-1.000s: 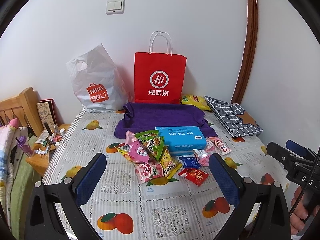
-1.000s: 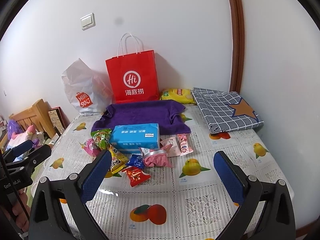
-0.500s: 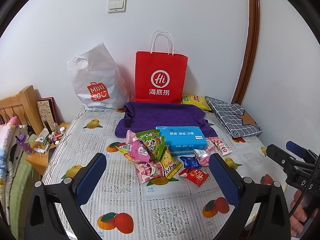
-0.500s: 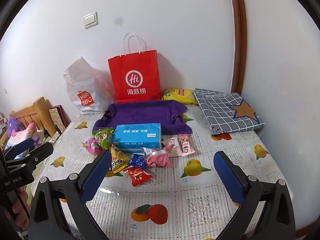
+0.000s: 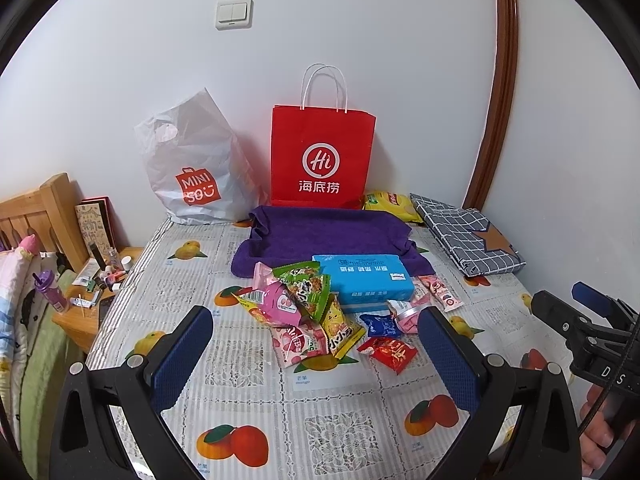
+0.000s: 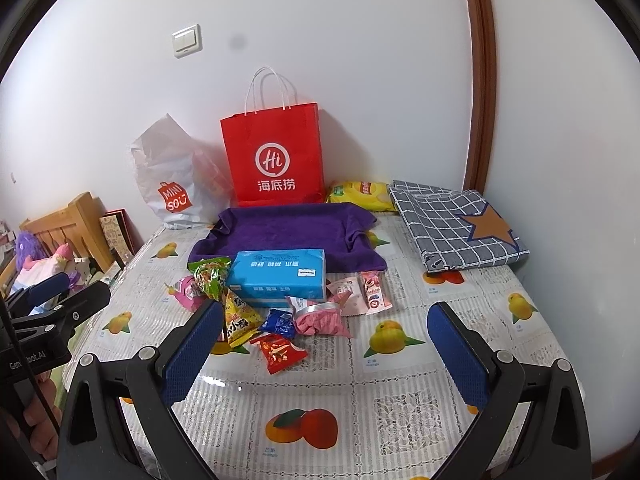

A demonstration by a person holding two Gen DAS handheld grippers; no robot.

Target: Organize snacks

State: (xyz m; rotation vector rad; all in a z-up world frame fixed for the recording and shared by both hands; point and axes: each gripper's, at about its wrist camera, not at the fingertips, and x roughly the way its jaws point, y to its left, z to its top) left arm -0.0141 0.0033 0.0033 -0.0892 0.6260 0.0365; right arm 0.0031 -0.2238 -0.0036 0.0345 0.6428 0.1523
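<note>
A pile of small snack packets (image 5: 316,316) lies mid-table in front of a blue tissue box (image 5: 362,282); in the right wrist view the pile (image 6: 280,320) and the box (image 6: 280,276) show too. It holds a green bag (image 5: 306,286), pink bags, a yellow bag (image 5: 340,328) and a red packet (image 5: 388,354). A purple cloth tray (image 5: 328,236) lies behind the box. My left gripper (image 5: 316,360) is open and empty, held short of the pile. My right gripper (image 6: 324,348) is open and empty, near the red packet (image 6: 280,352).
A red paper bag (image 5: 322,156) and a white plastic bag (image 5: 192,168) stand against the wall. A yellow chip bag (image 5: 390,204) and a folded checked cloth (image 5: 468,236) lie at the back right. A wooden bedside shelf (image 5: 84,292) with small items is at the left.
Both grippers have shifted slightly, so the scene sits a little lower and nearer in view. Nothing on the table has moved.
</note>
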